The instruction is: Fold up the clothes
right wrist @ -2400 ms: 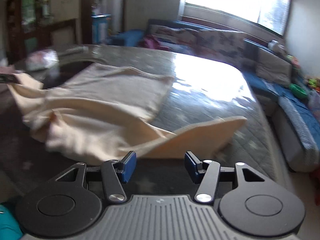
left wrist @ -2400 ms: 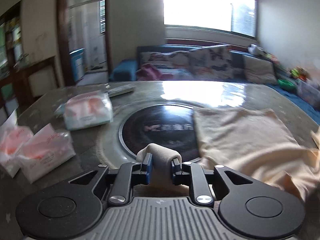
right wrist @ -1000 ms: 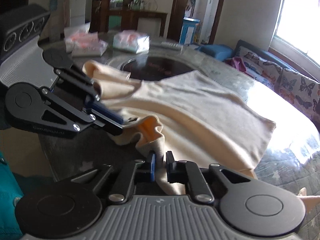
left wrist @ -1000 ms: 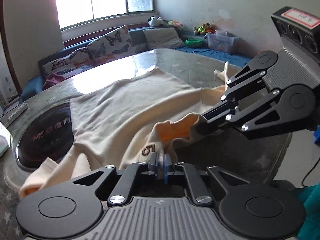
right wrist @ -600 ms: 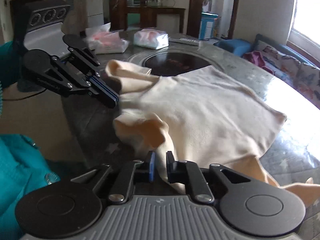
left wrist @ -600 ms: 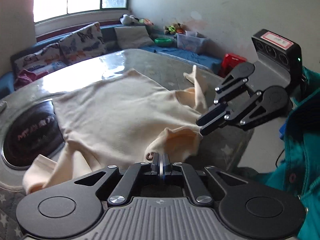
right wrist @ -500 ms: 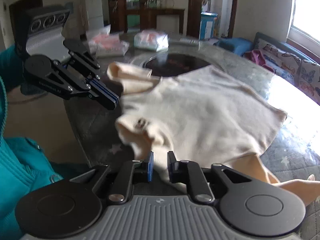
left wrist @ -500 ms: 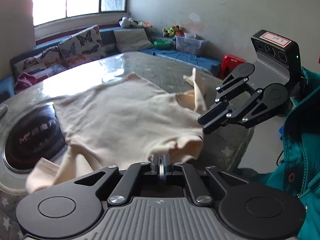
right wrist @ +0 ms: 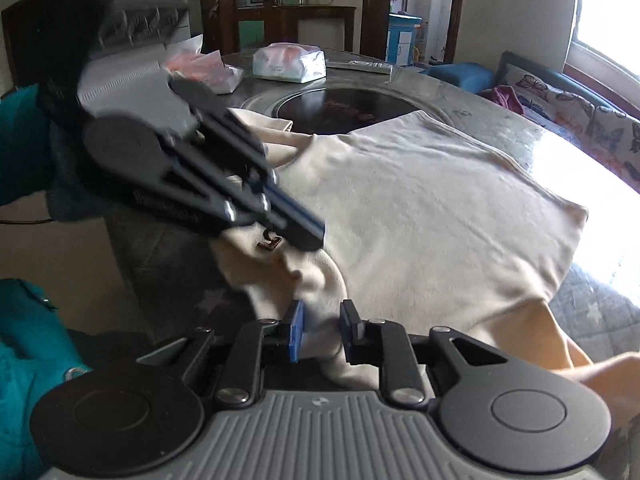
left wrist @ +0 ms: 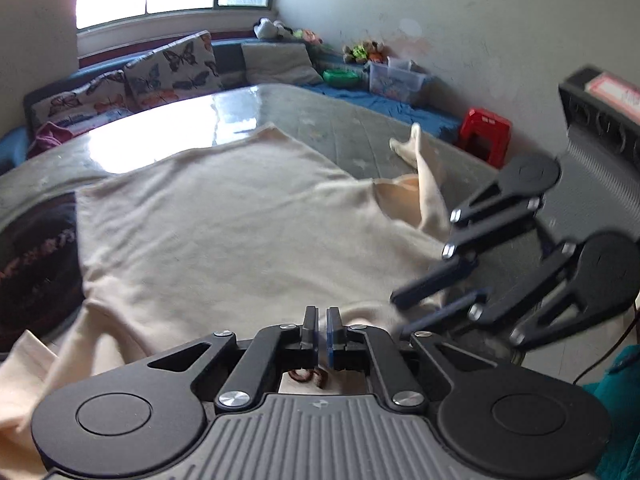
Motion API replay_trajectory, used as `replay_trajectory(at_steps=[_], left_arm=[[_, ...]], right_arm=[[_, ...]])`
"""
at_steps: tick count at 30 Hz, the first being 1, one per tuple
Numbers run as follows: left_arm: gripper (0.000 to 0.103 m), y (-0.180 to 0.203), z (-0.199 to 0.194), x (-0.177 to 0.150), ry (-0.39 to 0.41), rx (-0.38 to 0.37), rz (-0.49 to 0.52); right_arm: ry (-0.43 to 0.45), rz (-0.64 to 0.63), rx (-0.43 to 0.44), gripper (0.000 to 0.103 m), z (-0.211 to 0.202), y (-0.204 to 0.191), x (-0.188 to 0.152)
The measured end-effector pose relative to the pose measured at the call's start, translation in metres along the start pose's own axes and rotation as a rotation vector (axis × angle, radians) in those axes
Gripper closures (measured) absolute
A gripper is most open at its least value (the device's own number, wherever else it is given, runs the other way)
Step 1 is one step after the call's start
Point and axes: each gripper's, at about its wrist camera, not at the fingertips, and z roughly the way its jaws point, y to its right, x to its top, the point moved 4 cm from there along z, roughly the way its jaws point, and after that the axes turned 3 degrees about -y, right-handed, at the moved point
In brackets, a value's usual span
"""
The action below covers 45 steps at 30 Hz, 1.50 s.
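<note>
A cream long-sleeved shirt [left wrist: 224,216] lies spread on the grey table [left wrist: 340,120], neck end at the near edge. My left gripper [left wrist: 322,330] is shut on the shirt's collar, where a brown "5" mark shows. My right gripper [right wrist: 320,332] has its jaws parted, with a fold of the shirt [right wrist: 420,208] lying loosely between them. In the right wrist view the left gripper [right wrist: 304,234] sits over the collar. In the left wrist view the right gripper [left wrist: 440,304] is beside mine, to the right. One sleeve [left wrist: 424,184] lies bunched at the far right.
A dark round hotplate [right wrist: 344,110] is set in the table beyond the shirt. Tissue packs [right wrist: 290,62] lie at the far side. A red stool [left wrist: 484,136] and a sofa with cushions [left wrist: 168,72] stand past the table. The table's near edge is close below both grippers.
My right gripper's jaws have opened from nearly shut, loosening its hold on the collar fold. The two grippers have come closer together. The lifted collar has dropped lower toward the table.
</note>
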Motion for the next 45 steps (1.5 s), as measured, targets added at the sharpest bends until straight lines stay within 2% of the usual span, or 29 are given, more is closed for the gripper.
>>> replay_trajectory(at_steps=[2, 3, 7, 8, 12, 14, 16, 20, 23, 26, 31, 34, 38, 42, 45], left_arm=[[0.098, 0.000, -0.001, -0.001, 0.000, -0.003, 0.002], [0.098, 0.000, -0.002, 0.001, 0.004, 0.001, 0.000], [0.097, 0.005, -0.004, 0.013, 0.038, -0.007, -0.003], [0.097, 0.008, -0.002, 0.015, 0.042, -0.015, -0.001], [0.097, 0.024, 0.011, 0.021, 0.035, -0.052, 0.007], [0.097, 0.031, 0.018, 0.021, 0.026, -0.071, 0.014], [0.097, 0.039, 0.021, 0.021, 0.021, -0.092, 0.022], [0.097, 0.043, 0.021, 0.020, 0.022, -0.108, 0.034], [0.096, 0.043, 0.021, 0.019, 0.020, -0.121, 0.044], [0.096, 0.043, 0.022, 0.018, 0.018, -0.136, 0.052], [0.095, 0.041, 0.022, 0.018, 0.015, -0.137, 0.056], [0.095, 0.041, 0.023, 0.018, 0.014, -0.135, 0.051], [0.095, 0.043, 0.024, 0.019, 0.013, -0.135, 0.050], [0.094, 0.044, 0.026, 0.020, 0.010, -0.136, 0.057], [0.093, 0.045, 0.026, 0.020, 0.009, -0.134, 0.060]], right_arm=[[0.022, 0.032, -0.010, 0.077, -0.009, 0.007, -0.001], [0.049, 0.071, -0.042, 0.075, -0.019, 0.018, -0.001], [0.062, 0.163, -0.206, 0.069, -0.021, 0.066, -0.005], [0.066, 0.186, -0.247, 0.064, -0.022, 0.078, -0.006], [0.078, 0.278, -0.410, 0.056, -0.026, 0.124, -0.011], [0.085, 0.324, -0.492, 0.048, -0.029, 0.148, -0.014], [0.087, 0.366, -0.571, 0.048, -0.031, 0.170, -0.017], [-0.068, 0.340, -0.646, 0.047, -0.026, 0.173, -0.045], [-0.131, 0.338, -0.701, 0.040, -0.040, 0.164, -0.071], [-0.136, 0.402, -0.691, 0.040, -0.059, 0.155, -0.088], [-0.043, 0.518, -0.662, 0.040, -0.095, 0.161, -0.093], [-0.033, 0.556, -0.663, 0.041, -0.106, 0.171, -0.100], [0.007, 0.654, -0.613, 0.045, -0.125, 0.175, -0.118], [0.004, 0.667, -0.566, 0.046, -0.132, 0.159, -0.134], [-0.026, 0.675, -0.541, 0.053, -0.121, 0.154, -0.144]])
